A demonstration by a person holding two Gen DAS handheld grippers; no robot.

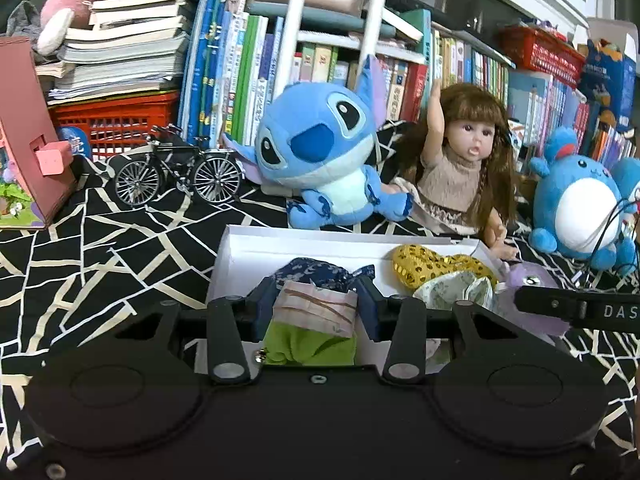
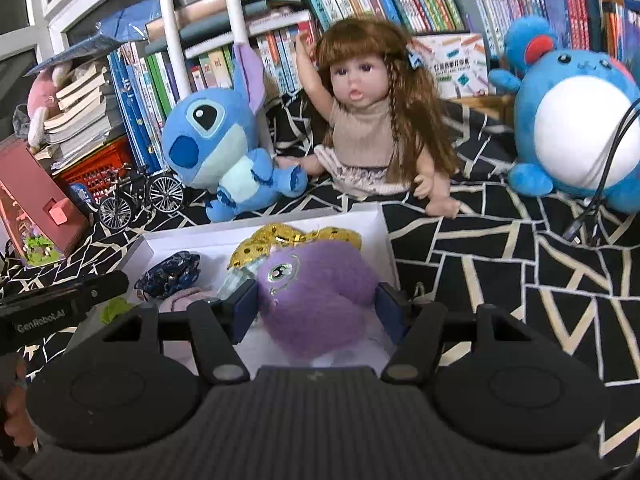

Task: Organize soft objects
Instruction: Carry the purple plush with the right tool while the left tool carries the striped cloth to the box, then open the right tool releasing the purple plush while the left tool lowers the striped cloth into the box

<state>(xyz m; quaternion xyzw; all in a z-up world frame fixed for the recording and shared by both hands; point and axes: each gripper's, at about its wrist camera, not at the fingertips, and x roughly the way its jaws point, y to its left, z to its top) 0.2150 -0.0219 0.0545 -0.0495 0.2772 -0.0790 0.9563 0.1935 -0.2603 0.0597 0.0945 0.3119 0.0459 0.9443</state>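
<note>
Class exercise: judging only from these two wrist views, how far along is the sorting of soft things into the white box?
Done: a gold sequined piece and a dark blue pouch lie in the white box. In hand: the left gripper grips a pink-and-green bundle; the right gripper grips a purple plush over the box. Left: releasing both.

A black cloth (image 2: 500, 264) with pale lines carries a white box (image 2: 384, 232), Stitch plush (image 2: 224, 148), doll (image 2: 368, 128), round blue plush (image 2: 576, 128) and toy bicycle (image 2: 136, 196).

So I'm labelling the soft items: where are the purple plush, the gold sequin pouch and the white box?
purple plush (image 2: 320, 300), right wrist view, fuzzy body
gold sequin pouch (image 1: 424, 266), left wrist view, sequinned middle
white box (image 1: 304, 236), left wrist view, far rim
</note>
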